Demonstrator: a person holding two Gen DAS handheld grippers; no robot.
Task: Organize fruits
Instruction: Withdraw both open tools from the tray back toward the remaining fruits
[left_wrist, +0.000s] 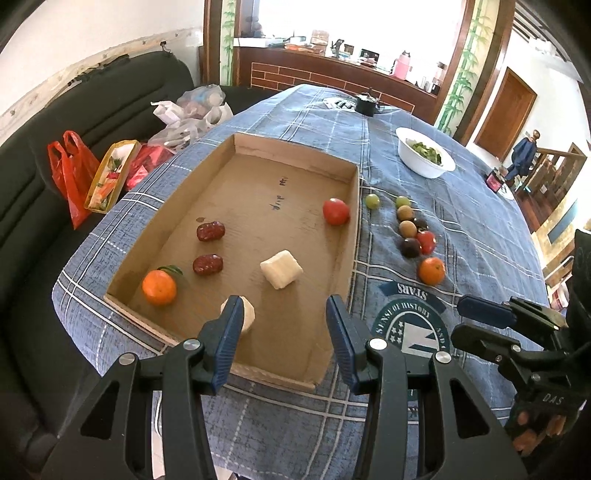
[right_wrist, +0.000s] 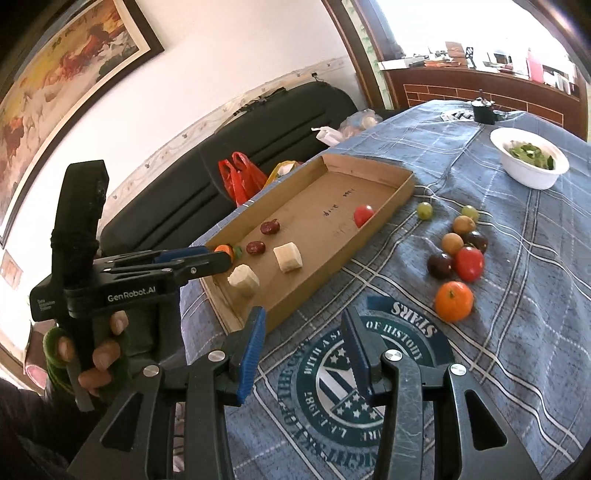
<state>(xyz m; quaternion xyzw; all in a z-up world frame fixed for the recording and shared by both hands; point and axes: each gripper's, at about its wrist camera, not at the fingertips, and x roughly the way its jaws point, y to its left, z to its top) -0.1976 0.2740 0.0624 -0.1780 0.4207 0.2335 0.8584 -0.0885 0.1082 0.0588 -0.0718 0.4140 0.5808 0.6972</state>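
A shallow cardboard tray (left_wrist: 352, 221) (right_wrist: 400, 192) lies on the blue plaid tablecloth. It holds an orange (left_wrist: 159, 288), two red dates (left_wrist: 210, 231), a tomato (left_wrist: 336, 211) (right_wrist: 364, 215) and two pale fruit chunks (left_wrist: 281, 268) (right_wrist: 287, 257). To its right, loose on the cloth, lie green grapes (right_wrist: 424, 210), longans (right_wrist: 452, 243), dark fruits (right_wrist: 439, 265), a tomato (right_wrist: 469, 263) and an orange (left_wrist: 431, 270) (right_wrist: 453, 301). My left gripper (left_wrist: 284, 310) (right_wrist: 218, 256) hangs open over the tray's near end, holding nothing. My right gripper (right_wrist: 303, 321) (left_wrist: 466, 321) stands open above the cloth's round emblem.
A white bowl of greens (left_wrist: 424, 155) (right_wrist: 530, 158) stands farther back on the table, with a small black object (left_wrist: 365, 103) behind it. A dark sofa (left_wrist: 44, 177) with red plastic bags (left_wrist: 70, 166) runs along the table's left side.
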